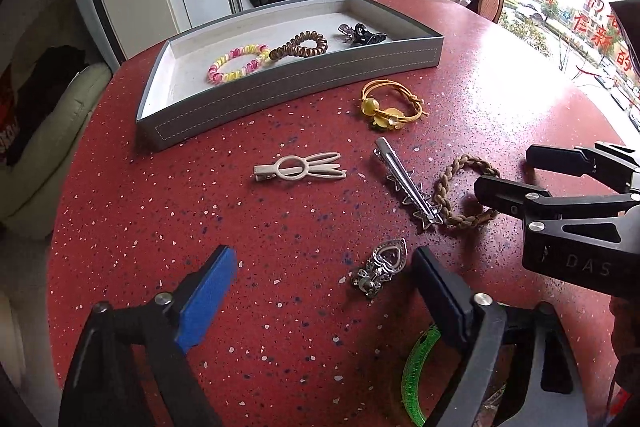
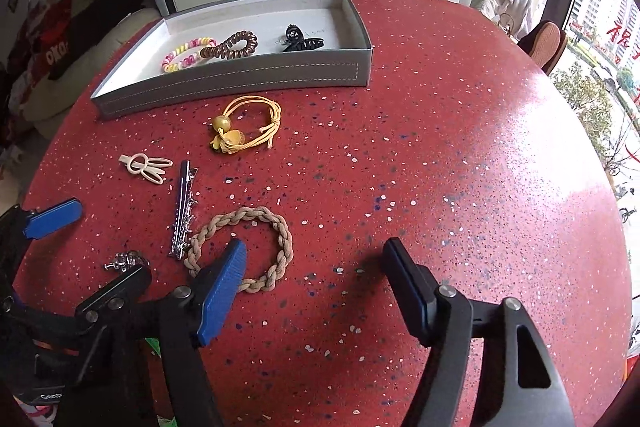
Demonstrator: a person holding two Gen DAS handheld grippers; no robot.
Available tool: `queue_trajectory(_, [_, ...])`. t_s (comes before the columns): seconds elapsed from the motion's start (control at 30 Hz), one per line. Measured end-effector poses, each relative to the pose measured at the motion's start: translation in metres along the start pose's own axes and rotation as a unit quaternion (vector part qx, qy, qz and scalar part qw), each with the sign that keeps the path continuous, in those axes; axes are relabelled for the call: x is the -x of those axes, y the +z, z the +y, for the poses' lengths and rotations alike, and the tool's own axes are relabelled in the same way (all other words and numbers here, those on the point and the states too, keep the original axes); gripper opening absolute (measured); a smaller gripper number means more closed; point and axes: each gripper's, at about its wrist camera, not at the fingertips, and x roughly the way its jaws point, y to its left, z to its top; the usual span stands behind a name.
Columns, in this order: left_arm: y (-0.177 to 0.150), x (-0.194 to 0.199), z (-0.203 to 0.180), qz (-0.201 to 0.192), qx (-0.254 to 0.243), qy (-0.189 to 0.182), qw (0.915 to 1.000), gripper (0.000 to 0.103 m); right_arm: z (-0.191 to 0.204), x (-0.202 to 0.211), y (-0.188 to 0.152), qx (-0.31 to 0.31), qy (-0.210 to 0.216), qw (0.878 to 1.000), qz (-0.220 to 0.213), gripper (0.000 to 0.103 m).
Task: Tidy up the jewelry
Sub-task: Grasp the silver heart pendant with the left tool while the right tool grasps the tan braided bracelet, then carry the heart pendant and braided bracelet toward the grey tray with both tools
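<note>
**Braided tie under the right gripper: soft, light, take it by the cord**

While both grippers hung over the red speckled table (image 2: 440, 131), neither held anything. The right gripper (image 2: 316, 263) stood spread wide, its blue-padded finger (image 2: 224, 283) over the near arc of the braided tan hair tie (image 2: 280, 227); contact could not be told. The left gripper (image 1: 324, 267) was spread too, with the silver heart clip (image 1: 380, 263) just inside its right finger.

Handling, as judged:
- Braided tie: light, limp, rough-surfaced. It should grip well but sag. Pinch across 1 strand of the ring, at the arc nearest the right gripper.
- Long silver clip (image 2: 182, 211), just left of the tie and touching its edge: stiff, slick metal, lying flat. Likely to skate; take it across the narrow width, mid-length.
- Heart clip: small, hard, knobbly, probably prone to twisting in the pads.
- Cream bunny clip (image 1: 298, 167) and yellow cord tie (image 1: 390, 103), ahead of the left gripper: 1 rigid and flat, 1 soft with beads.

The gray tray (image 1: 280, 79) sat beyond them all, holding 2 spiral ties and 1 dark claw clip (image 1: 362, 33).
</note>
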Motion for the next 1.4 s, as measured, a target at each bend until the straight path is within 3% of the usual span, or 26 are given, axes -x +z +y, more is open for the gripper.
queue_trajectory(0.07, [-0.001, -0.001, 0.001, 0.001, 0.004, -0.001, 1.0, 0.098, 0.004, 0.001, -0.001, 0.017, -0.009, 1.0, -0.003, 0.065])
queue_trajectory(0.23, [-0.003, 0.001, -0.002, -0.002, -0.002, -0.016, 0.9999, 0.086, 0.013, 0.005, -0.003, 0.039, 0.0, 0.999, -0.007, 0.045])
queue_trajectory(0.33, [-0.002, 0.002, -0.006, -0.002, -0.01, -0.027, 0.9996, 0.074, 0.018, 0.005, -0.002, 0.044, 0.006, 0.999, -0.006, 0.035])
queue_trajectory(0.53, [0.0, 0.004, -0.008, -0.001, -0.016, -0.045, 0.9989, 0.037, 0.021, 0.007, -0.003, 0.045, 0.008, 0.999, -0.002, 0.022])
queue_trajectory(0.63, [0.0, 0.005, -0.006, 0.001, -0.009, -0.052, 0.9986, 0.036, 0.021, 0.007, -0.003, 0.043, 0.008, 0.999, -0.003, 0.008])
queue_trajectory(0.9, [0.0, 0.006, 0.012, 0.004, 0.033, -0.077, 0.9965, 0.036, 0.012, 0.019, -0.005, 0.017, 0.018, 0.999, -0.024, 0.007])
queue_trajectory(1.4, [0.004, 0.021, 0.033, -0.017, 0.057, -0.072, 0.9956, 0.036, 0.001, 0.044, 0.001, -0.004, 0.036, 0.998, -0.053, 0.007])
